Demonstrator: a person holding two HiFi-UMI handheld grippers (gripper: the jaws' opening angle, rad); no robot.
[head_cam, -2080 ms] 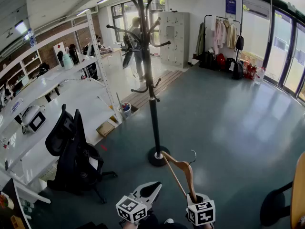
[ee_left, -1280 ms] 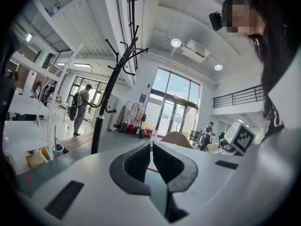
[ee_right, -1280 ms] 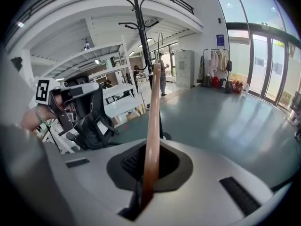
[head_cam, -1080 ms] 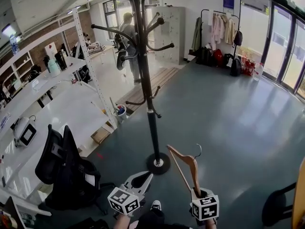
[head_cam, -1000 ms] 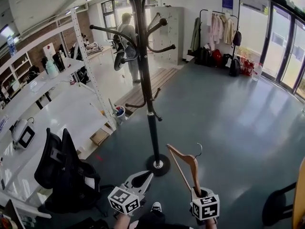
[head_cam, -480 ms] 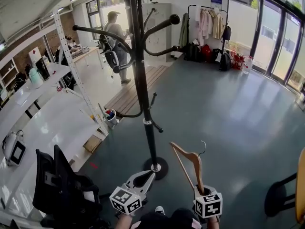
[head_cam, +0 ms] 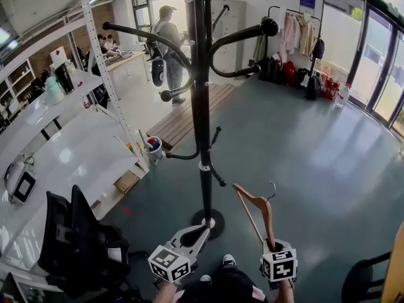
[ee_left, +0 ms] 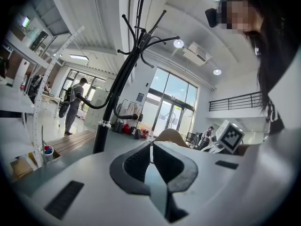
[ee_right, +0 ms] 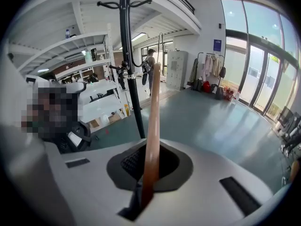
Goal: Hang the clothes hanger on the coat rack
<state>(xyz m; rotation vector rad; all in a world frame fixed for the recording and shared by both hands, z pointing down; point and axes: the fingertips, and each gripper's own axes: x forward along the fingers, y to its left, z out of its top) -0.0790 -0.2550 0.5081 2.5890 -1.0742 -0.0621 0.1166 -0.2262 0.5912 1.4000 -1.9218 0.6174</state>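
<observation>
A black coat rack [head_cam: 202,106] with curved arms stands on a round base [head_cam: 208,223] straight ahead. A wooden clothes hanger [head_cam: 259,210] with a metal hook [head_cam: 272,188] points up from my right gripper [head_cam: 270,245], which is shut on one of its arms. In the right gripper view the hanger [ee_right: 151,140] runs up between the jaws of the right gripper [ee_right: 149,161], with the rack [ee_right: 129,55] behind it. My left gripper [head_cam: 201,231] is shut and holds nothing, low near the base. In the left gripper view, the left gripper [ee_left: 150,147] points at the rack [ee_left: 117,84].
A black office chair [head_cam: 82,232] stands at the left beside white shelving [head_cam: 63,144]. A small bucket [head_cam: 153,145] sits by the shelf post. A person with a backpack [head_cam: 165,49] stands far behind. A clothes rail [head_cam: 297,36] and glass doors [head_cam: 379,74] are at the right.
The coat rack has come nearer and now looms larger in the head view. Both grippers stay low in front of me, the right one still holding the hanger upright.
</observation>
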